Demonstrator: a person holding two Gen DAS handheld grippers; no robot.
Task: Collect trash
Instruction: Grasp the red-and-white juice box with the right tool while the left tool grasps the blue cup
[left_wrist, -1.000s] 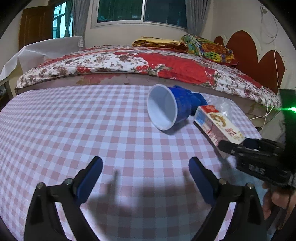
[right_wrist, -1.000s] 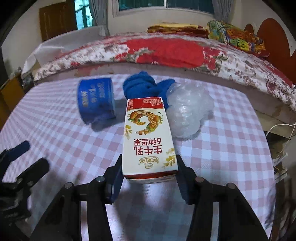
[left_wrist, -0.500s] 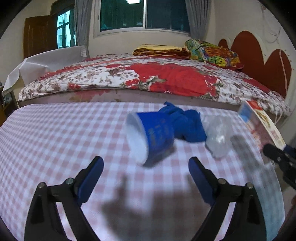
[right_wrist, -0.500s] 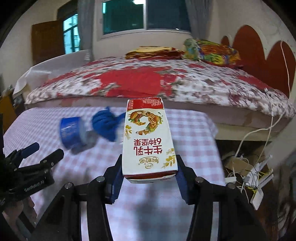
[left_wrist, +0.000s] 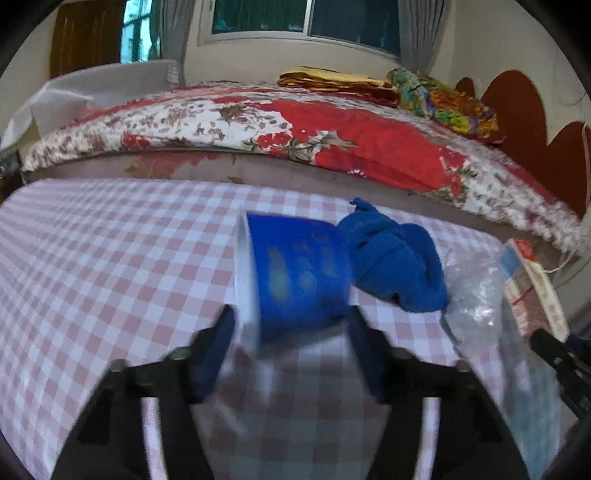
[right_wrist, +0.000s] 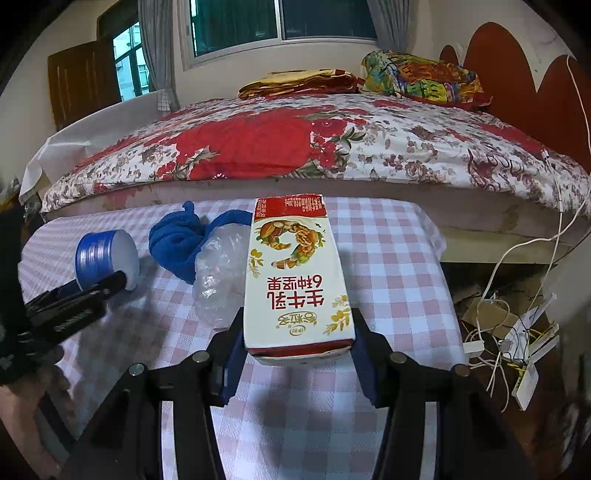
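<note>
A blue paper cup (left_wrist: 295, 280) with a white inside lies on its side on the pink checked tablecloth (left_wrist: 110, 266). My left gripper (left_wrist: 291, 350) has its blue pads on either side of the cup and looks closed on it; the view is blurred. My right gripper (right_wrist: 297, 354) is shut on a white and red milk carton (right_wrist: 295, 273) and holds it above the table; the carton also shows in the left wrist view (left_wrist: 535, 288). The cup shows in the right wrist view (right_wrist: 107, 258) with the left gripper's fingers (right_wrist: 74, 295) on it.
A crumpled blue cloth (left_wrist: 395, 266) and a clear plastic bag (left_wrist: 476, 295) lie right of the cup. A bed with a red flowered cover (right_wrist: 295, 144) stands behind the table. White cables and clutter (right_wrist: 517, 332) lie on the floor past the table's right edge.
My left gripper moved forward to the blue cup and its jaws narrowed around it. My right gripper still holds the carton and swung back toward the table.
</note>
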